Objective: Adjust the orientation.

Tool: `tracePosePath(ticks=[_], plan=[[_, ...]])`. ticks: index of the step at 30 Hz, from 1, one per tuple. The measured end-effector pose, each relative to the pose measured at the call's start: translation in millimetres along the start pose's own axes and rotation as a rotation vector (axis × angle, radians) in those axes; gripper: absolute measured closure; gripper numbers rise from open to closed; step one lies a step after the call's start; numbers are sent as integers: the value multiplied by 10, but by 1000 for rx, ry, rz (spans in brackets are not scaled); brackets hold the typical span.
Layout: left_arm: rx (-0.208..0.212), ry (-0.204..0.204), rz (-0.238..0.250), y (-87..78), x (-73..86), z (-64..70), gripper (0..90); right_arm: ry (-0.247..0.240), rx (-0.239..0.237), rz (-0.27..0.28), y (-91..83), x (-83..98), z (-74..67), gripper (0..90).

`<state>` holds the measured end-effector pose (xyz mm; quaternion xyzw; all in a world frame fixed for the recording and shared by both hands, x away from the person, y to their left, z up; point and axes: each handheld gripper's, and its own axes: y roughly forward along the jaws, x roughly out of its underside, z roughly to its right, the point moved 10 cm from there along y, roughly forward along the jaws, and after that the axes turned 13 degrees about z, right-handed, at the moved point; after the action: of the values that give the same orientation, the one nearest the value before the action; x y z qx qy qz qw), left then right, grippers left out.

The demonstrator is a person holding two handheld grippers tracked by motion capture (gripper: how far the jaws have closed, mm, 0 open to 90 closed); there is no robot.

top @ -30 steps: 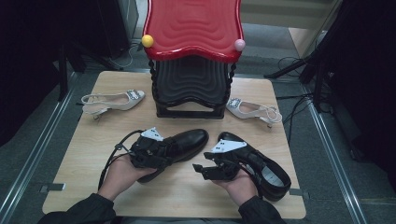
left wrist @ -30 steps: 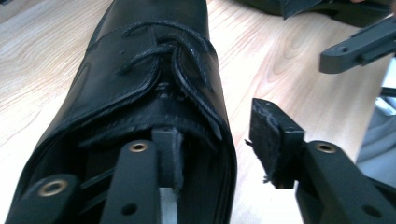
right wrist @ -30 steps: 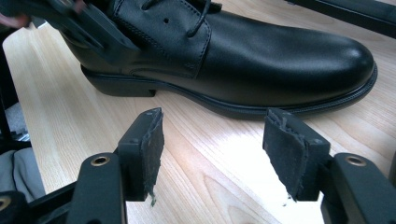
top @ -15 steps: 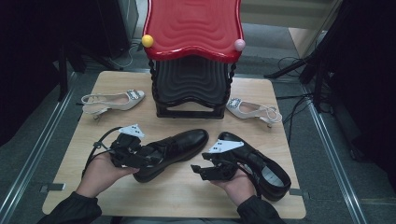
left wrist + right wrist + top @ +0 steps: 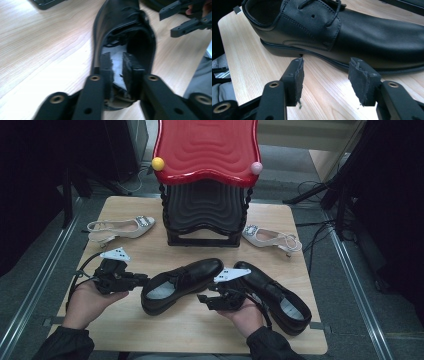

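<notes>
Both hands (image 5: 92,300) palm-up beside black shoe (image 5: 182,282)

The near black shoe (image 5: 181,284) looks like smooth leather with a soft sheen, stitched along the lacing panel, its insole (image 5: 117,62) a pale matt lining. The table (image 5: 150,330) is light wood-grain laminate, smooth. The stand's red top (image 5: 207,147) is glossy rippled plastic; the gripper pads (image 5: 358,75) look like rough dark foam.

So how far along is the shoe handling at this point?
Done: nothing is on the rack yet, and both beige heels lie beside it. In hand: the left gripper has just closed on the heel rim of one black shoe. The right gripper is open beside it. Left: probably placing all the shoes.
</notes>
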<state>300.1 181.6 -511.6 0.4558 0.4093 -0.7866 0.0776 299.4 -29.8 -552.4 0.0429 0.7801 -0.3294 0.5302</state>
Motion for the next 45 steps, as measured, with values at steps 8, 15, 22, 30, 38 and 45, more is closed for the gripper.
tracePosePath(ticks=[8, 15, 22, 30, 38, 45], plan=[[1, -38, -27, 147, 133, -224, 900, -13, -5, 9, 134, -32, -78, 710], [-4, -28, -67, 303, 245, -234, 900, 13, -10, 9, 200, -59, -105, 900], [13, -37, -62, 317, 258, -205, 900, 14, -13, -24, 285, -14, -132, 900], [49, -26, -74, 342, 274, -94, 900, 52, -11, -32, 284, -26, -85, 900], [80, -26, -70, 392, 270, 10, 900, 73, 0, -36, 253, -31, -22, 900], [98, -29, -79, 434, 287, 81, 900, 93, 11, -37, 236, -33, 22, 900]])
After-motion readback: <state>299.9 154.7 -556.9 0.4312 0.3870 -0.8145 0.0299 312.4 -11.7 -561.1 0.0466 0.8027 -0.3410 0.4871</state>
